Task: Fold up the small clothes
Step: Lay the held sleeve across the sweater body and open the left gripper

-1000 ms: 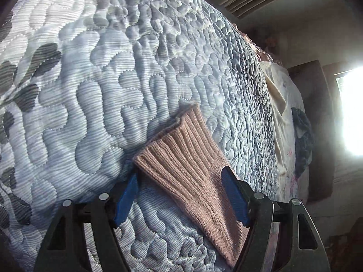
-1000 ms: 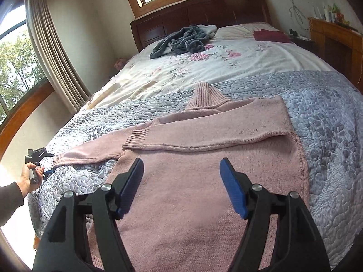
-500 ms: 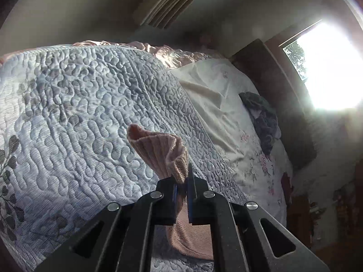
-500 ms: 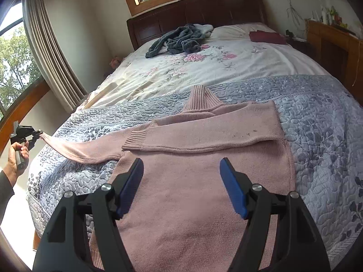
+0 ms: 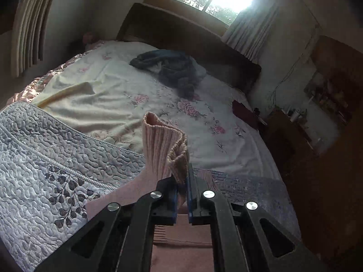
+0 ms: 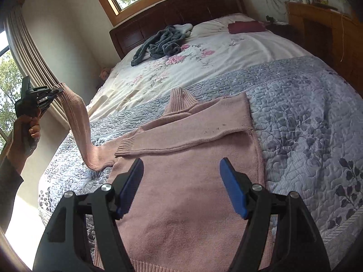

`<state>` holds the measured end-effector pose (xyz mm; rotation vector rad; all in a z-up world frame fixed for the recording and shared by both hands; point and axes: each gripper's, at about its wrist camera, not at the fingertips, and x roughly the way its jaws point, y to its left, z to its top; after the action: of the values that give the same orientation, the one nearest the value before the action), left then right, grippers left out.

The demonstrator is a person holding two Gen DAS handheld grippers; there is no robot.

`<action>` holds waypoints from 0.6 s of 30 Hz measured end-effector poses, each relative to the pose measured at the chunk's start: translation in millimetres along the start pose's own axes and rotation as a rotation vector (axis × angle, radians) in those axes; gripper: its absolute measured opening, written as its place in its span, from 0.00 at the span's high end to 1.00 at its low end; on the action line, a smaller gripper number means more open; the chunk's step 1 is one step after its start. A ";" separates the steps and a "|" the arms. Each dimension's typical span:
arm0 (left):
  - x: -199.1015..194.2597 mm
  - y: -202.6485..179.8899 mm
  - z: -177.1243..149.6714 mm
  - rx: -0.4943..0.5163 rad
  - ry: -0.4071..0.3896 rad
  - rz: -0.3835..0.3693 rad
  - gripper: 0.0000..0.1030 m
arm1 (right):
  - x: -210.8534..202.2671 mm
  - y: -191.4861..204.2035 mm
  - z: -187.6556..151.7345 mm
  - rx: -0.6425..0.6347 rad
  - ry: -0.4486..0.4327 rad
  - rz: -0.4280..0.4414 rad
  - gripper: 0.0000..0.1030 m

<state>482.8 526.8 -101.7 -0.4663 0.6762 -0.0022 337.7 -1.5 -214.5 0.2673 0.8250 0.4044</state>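
Sweater: a pink knit sweater [image 6: 192,181] lies flat across the middle of the right wrist view, on the grey quilt [image 6: 306,117], collar toward the headboard.
Folded sleeve: one sleeve [image 6: 192,131] is already laid across the chest, its cuff ending just left of centre.
Lifted sleeve: the other sleeve [image 6: 79,122] rises off the quilt at the left of the frame and hangs in a curve up to the left gripper.
Left gripper: the left gripper [image 6: 53,91], held in the person's hand [image 6: 25,131] at the upper left, has its fingers pressed together on the ribbed cuff [image 5: 165,149]; in the left wrist view the cuff stands up from between them at lower centre.
Right gripper: the right gripper [image 6: 181,185] hovers over the body of the sweater at the bottom of the frame, fingers spread wide, touching nothing.
Step in hand: likely the second sleeve fold, with the cuff raised but not yet laid down.
Next move: the cuff probably needs carrying across the chest and setting down flat over the first sleeve without twisting; the free gripper could steady the body.
Containers: none visible; no basket or box shows in either view.
Surroundings: a floral sheet [image 6: 226,52] covers the far half of the bed, with a heap of dark grey clothing [image 6: 158,43] near the headboard [image 6: 181,15].
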 end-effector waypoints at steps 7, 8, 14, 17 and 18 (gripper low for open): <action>105.3 -78.0 -73.7 0.144 0.189 -0.036 0.94 | 11.8 -34.8 -6.1 0.040 0.026 -0.018 0.33; 121.0 -83.2 -86.4 0.154 0.221 -0.042 0.94 | 16.4 -38.1 -7.3 0.043 0.035 -0.020 0.33; 199.6 -100.5 -163.7 0.218 0.392 -0.063 0.92 | 44.2 -43.2 -3.2 0.037 0.067 -0.007 0.32; 198.6 -87.8 -181.7 0.188 0.368 -0.102 0.68 | 63.5 -38.8 15.1 0.044 0.093 0.055 0.26; 185.3 -77.4 -184.4 0.138 0.327 -0.135 0.56 | 73.0 -38.1 24.5 0.067 0.104 0.090 0.16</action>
<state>528.2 352.9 -306.7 -0.3807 0.9572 -0.2561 409.9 -4.6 -260.9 0.3484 0.9314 0.4785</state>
